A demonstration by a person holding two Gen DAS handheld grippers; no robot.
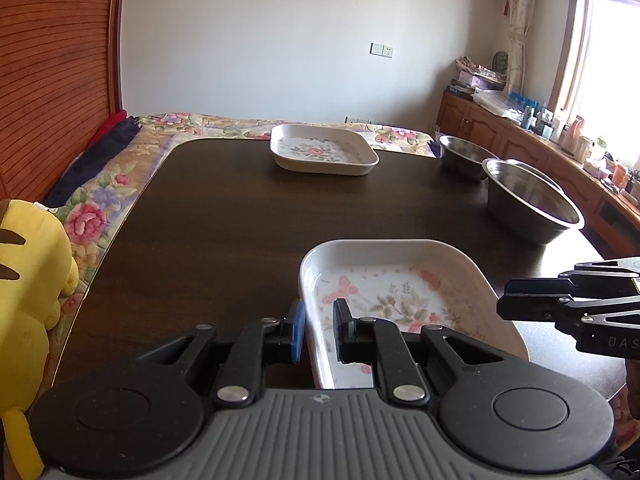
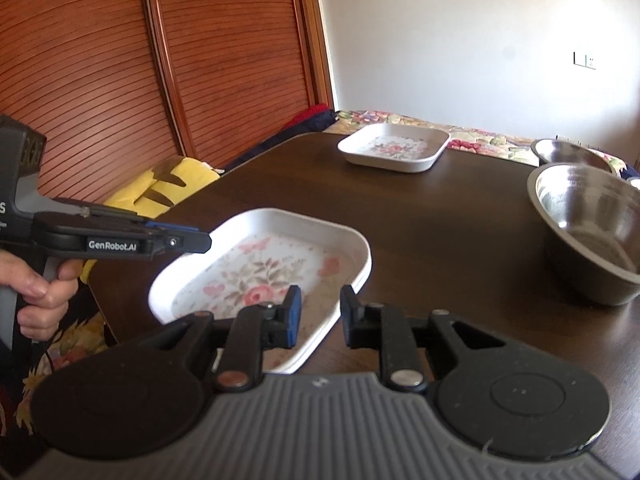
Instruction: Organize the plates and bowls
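A white square plate with a flower print (image 1: 400,288) (image 2: 260,268) lies near me on the dark table (image 1: 220,220). My left gripper (image 1: 320,324) (image 2: 206,240) is shut on its left rim, one finger outside and one inside. My right gripper (image 2: 320,312) (image 1: 502,300) straddles the plate's right rim with a narrow gap and looks open, with bare plate showing beside its inner pad. A second matching plate (image 1: 324,150) (image 2: 394,148) sits at the table's far edge. A large steel bowl (image 1: 532,204) (image 2: 588,232) and a smaller one (image 1: 464,156) (image 2: 568,152) stand on the right.
A yellow plush toy (image 1: 28,280) (image 2: 168,184) rests on the floral bedcover (image 1: 104,200) left of the table. A person's hand (image 2: 40,292) grips the left tool's handle. A wooden cabinet (image 1: 520,136) with clutter runs under the window at right. A slatted wooden panel (image 2: 200,60) stands behind.
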